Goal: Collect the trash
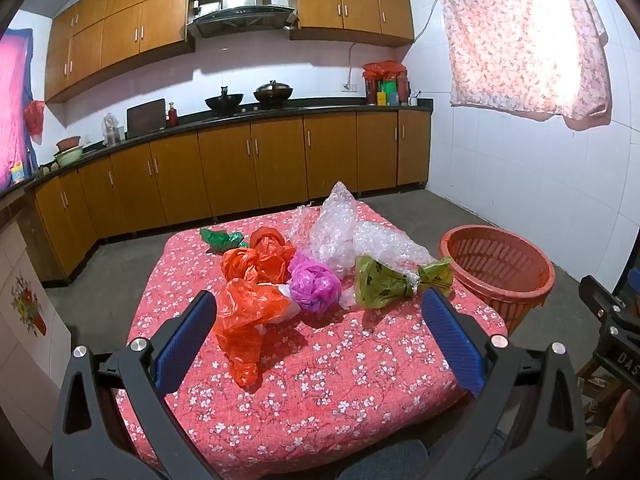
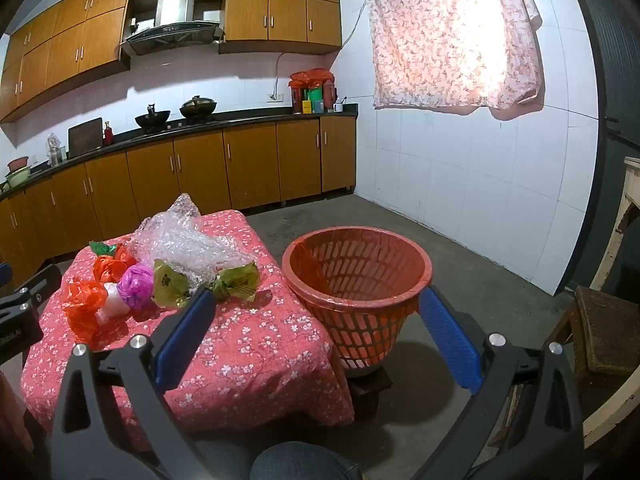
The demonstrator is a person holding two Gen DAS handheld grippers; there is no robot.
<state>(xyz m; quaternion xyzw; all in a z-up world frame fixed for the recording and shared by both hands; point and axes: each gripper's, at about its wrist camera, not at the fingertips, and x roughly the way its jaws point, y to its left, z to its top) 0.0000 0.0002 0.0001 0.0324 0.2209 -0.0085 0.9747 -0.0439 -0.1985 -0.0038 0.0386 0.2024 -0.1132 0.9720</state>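
In a tiled kitchen, crumpled bags (image 1: 276, 276) litter the floral tablecloth (image 1: 340, 380); both hand-held grippers gape.

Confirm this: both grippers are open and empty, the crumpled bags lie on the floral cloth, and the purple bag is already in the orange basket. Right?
Not quite. The purple bag lies on the floral cloth among the other bags, and the orange basket holds no trash, as the right wrist view shows. The rest stands.
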